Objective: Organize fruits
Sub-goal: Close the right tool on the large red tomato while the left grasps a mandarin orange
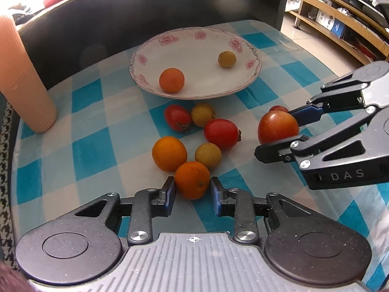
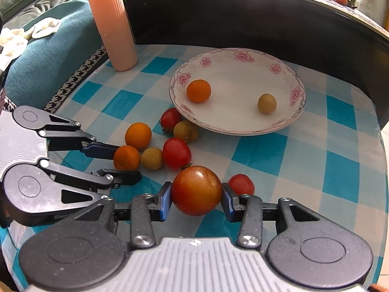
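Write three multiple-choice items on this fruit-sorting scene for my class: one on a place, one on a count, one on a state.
1. Where does the ribbed peach cup stand?
A. on the plate
B. on the checked cloth beside the plate
C. in a gripper

2. How many fruits lie on the flowered plate?
A. two
B. four
C. none

3. What is between the fingers of the right gripper?
A. nothing
B. a small green fruit
C. the large red tomato

Answers:
1 B, it stands upright on the cloth, apart from the plate.
2 A, one orange and one green-yellow fruit.
3 C, both blue pads meet the tomato's sides.
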The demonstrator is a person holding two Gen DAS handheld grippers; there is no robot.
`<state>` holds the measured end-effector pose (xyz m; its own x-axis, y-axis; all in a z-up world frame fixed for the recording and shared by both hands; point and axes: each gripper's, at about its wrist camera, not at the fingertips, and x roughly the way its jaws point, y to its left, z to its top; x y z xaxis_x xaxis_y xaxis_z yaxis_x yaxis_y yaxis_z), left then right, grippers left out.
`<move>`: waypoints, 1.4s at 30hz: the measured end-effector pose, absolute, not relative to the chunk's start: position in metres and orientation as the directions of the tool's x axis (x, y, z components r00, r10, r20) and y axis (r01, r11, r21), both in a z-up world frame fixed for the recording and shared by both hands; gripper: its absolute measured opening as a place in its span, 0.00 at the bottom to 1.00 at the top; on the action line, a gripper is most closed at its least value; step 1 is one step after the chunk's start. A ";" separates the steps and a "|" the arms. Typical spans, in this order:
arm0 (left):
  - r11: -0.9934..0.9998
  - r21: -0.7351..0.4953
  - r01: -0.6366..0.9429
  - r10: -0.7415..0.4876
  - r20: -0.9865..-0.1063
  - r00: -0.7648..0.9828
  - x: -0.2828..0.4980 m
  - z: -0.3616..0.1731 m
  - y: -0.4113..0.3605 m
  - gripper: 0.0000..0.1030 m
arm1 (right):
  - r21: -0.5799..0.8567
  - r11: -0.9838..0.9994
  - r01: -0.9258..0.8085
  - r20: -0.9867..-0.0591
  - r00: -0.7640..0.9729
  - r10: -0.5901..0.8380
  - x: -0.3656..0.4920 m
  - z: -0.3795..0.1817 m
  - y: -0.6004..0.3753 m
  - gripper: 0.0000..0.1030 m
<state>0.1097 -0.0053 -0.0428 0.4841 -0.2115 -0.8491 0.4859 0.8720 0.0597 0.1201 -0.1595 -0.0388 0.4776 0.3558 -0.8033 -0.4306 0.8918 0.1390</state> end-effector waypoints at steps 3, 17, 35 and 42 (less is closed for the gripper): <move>0.872 0.047 0.487 -0.219 -0.852 0.475 0.110 -0.042 -0.005 0.36 | 0.139 0.893 -0.428 -0.802 0.481 0.355 0.120 -0.039 -0.159 0.53; 0.881 0.031 0.472 -0.240 -0.830 0.504 0.114 -0.024 -0.007 0.36 | 0.126 0.900 -0.416 -0.787 0.511 0.347 0.121 -0.029 -0.157 0.53; 0.899 0.023 0.437 -0.250 -0.794 0.555 0.131 -0.006 -0.016 0.36 | 0.113 0.929 -0.352 -0.746 0.588 0.313 0.130 -0.011 -0.165 0.53; 0.908 0.021 0.418 -0.248 -0.777 0.578 0.139 -0.002 -0.018 0.36 | 0.110 0.937 -0.332 -0.735 0.607 0.302 0.133 -0.007 -0.168 0.53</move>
